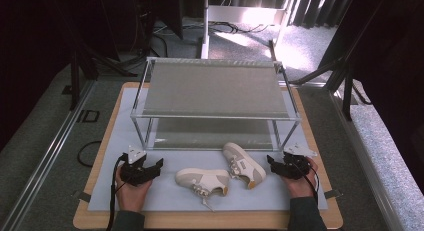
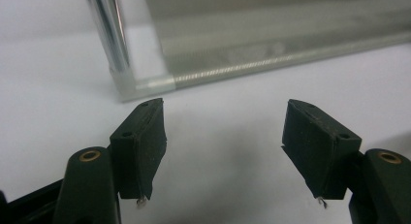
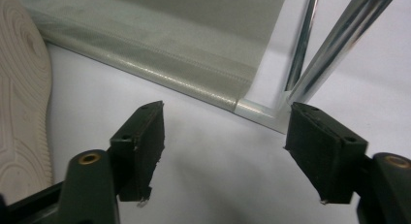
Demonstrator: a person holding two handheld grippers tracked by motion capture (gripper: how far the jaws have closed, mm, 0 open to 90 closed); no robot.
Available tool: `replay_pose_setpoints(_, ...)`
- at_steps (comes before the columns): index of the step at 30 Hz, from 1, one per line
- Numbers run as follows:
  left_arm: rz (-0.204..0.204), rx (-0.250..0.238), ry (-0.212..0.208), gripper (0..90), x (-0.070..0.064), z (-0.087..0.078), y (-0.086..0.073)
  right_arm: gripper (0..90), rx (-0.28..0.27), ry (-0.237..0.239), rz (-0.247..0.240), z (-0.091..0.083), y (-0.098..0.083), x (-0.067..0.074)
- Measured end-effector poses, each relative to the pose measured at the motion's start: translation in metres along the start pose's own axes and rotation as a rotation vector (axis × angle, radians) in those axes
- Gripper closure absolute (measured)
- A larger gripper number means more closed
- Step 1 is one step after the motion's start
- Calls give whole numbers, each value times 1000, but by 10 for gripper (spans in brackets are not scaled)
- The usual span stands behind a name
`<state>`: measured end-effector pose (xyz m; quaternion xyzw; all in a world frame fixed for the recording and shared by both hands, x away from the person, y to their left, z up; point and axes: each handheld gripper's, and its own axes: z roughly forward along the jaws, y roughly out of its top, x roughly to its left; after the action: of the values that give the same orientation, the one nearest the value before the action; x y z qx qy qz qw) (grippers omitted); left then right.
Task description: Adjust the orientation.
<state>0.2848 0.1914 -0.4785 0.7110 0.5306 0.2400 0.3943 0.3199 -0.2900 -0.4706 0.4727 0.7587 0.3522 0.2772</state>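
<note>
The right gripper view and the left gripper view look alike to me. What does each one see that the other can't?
Right gripper view alone: the ribbed pale sole of a cream sneaker at its left edge, and two shiny chrome rack legs meeting at a corner. Left gripper view alone: a single chrome rack leg on the left. Both share open black jaws with nothing between them, the white table mat, and the grey bottom shelf of the metal rack.

Cream-and-tan shoes, pale grey mat (black jaws), silver rack
</note>
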Motion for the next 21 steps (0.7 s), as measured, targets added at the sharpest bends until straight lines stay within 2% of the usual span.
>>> replay_pose_setpoints(3,31,-43,4,318,-6,-8,1,376,-24,1,-14,-5,-1,3)
replay_pose_setpoints(5,41,-72,-16,318,-8,-15,3,390,-40,2,-20,-9,-1,4)
replay_pose_setpoints(8,59,-105,-24,318,-13,-23,5,408,-65,-2,-19,-16,-1,7)
replay_pose_setpoints(10,89,-110,-31,318,-18,-28,5,417,-80,-2,-15,-20,-1,7)
replay_pose_setpoints(12,121,-114,-14,318,-23,-33,5,416,-83,-1,-15,-22,-1,8)
replay_pose_setpoints(17,157,-122,-65,342,-39,-42,4,408,-90,-3,-23,-30,-2,11)
replay_pose_setpoints(20,169,-137,-110,344,-50,-46,2,408,-93,-14,-27,-33,-3,11)
replay_pose_setpoints(21,185,-137,-131,351,-55,-48,1,408,-89,-19,-28,-33,-3,11)
